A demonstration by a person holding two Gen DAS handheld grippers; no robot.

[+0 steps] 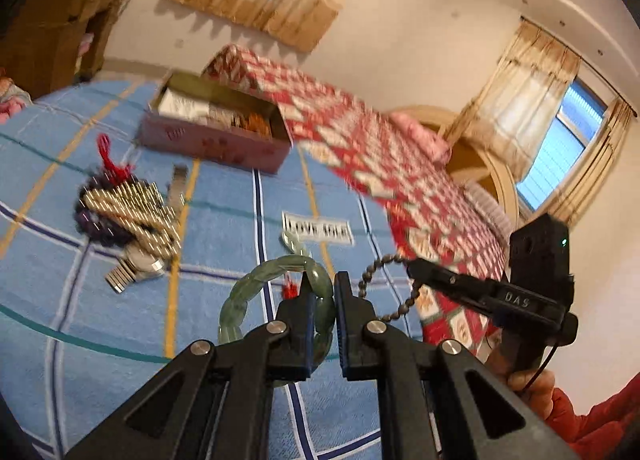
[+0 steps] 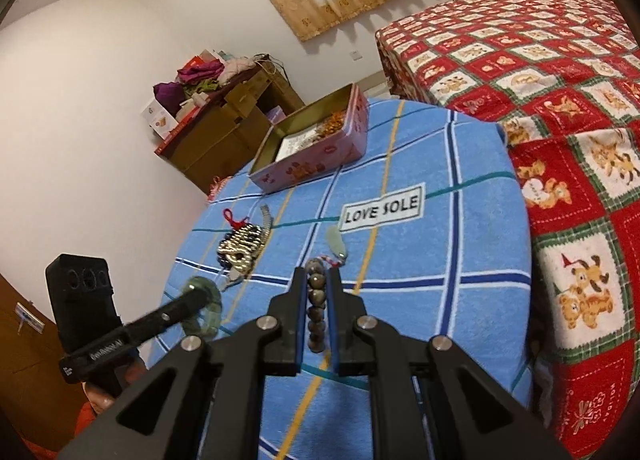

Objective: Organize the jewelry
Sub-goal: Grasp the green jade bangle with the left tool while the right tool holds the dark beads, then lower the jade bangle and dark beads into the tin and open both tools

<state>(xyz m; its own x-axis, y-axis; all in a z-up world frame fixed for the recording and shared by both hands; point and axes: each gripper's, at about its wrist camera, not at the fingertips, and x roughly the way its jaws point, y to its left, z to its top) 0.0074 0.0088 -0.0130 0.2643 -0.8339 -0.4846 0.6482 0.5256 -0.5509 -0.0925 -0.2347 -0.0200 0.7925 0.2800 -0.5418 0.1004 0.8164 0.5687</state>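
My left gripper [image 1: 322, 280] is shut on a green jade bangle [image 1: 256, 284] and holds it above the blue checked cloth [image 1: 224, 199]. My right gripper [image 2: 316, 274] is shut on a brown bead bracelet [image 2: 317, 300], which also shows in the left wrist view [image 1: 372, 268]. The left gripper with the bangle [image 2: 206, 310] shows at the left of the right wrist view. A pink tin box [image 1: 212, 127] stands open at the far side of the cloth [image 2: 312, 139]. A heap of jewelry [image 1: 128, 211] with a metal watch [image 1: 136, 264] lies at the left.
A green pendant [image 2: 336, 246] with red cord lies near the "LOVE SOLE" label [image 2: 382, 209]. A bed with a red patterned quilt [image 2: 540, 79] borders the cloth on the right. Cardboard boxes [image 2: 224, 127] stand behind by the wall.
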